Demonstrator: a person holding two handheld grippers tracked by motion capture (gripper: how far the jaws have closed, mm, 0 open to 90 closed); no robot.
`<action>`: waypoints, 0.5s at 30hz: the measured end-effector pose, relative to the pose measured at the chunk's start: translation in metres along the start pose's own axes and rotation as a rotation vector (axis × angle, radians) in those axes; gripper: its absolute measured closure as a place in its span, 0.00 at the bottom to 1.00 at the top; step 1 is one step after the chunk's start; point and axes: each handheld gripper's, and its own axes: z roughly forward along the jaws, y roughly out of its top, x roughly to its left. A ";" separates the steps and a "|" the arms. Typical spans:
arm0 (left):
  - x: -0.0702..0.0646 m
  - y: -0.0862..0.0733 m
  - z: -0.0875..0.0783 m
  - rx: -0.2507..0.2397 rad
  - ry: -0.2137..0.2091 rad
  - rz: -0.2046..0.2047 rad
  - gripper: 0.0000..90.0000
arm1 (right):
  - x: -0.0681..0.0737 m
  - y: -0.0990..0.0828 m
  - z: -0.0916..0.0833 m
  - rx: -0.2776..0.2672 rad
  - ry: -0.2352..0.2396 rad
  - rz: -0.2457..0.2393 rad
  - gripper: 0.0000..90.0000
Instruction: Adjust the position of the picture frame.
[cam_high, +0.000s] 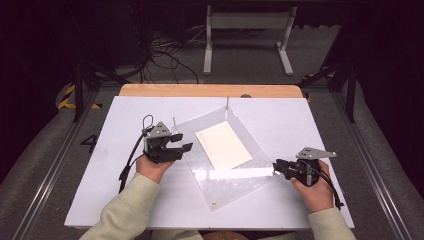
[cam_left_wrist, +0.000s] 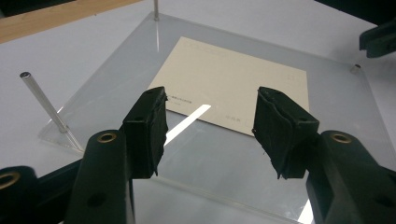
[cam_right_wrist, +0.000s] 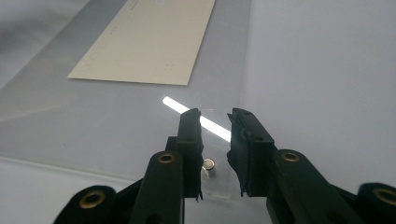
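A clear acrylic plate (cam_high: 235, 180) lies turned like a diamond on the white table, and a cream card (cam_high: 223, 145) lies flat at its middle. My left gripper (cam_high: 182, 142) hovers at the plate's left edge; in the left gripper view it (cam_left_wrist: 210, 119) stands open, empty, facing the card (cam_left_wrist: 233, 79). My right gripper (cam_high: 276, 167) is at the plate's right corner. In the right gripper view its jaws (cam_right_wrist: 215, 126) stand a narrow gap apart over a short metal stud (cam_right_wrist: 208, 165), which sits low between them without either pad touching it.
Thin metal posts rise from the plate's far corner (cam_high: 227, 102) and left corner (cam_high: 174, 120). A wooden strip (cam_high: 210, 90) runs along the table's far edge. Beyond it are cables and a grey stand on the floor.
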 end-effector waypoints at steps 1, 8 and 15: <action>-0.001 -0.001 -0.001 -0.002 -0.008 -0.002 0.49 | -0.001 0.000 0.001 0.001 -0.008 0.001 0.81; -0.005 -0.010 -0.009 0.014 -0.025 0.004 0.48 | -0.002 -0.004 0.012 0.067 0.012 0.017 0.83; -0.005 -0.013 -0.015 0.019 -0.022 0.023 0.47 | 0.003 -0.005 0.012 0.117 0.004 -0.022 0.91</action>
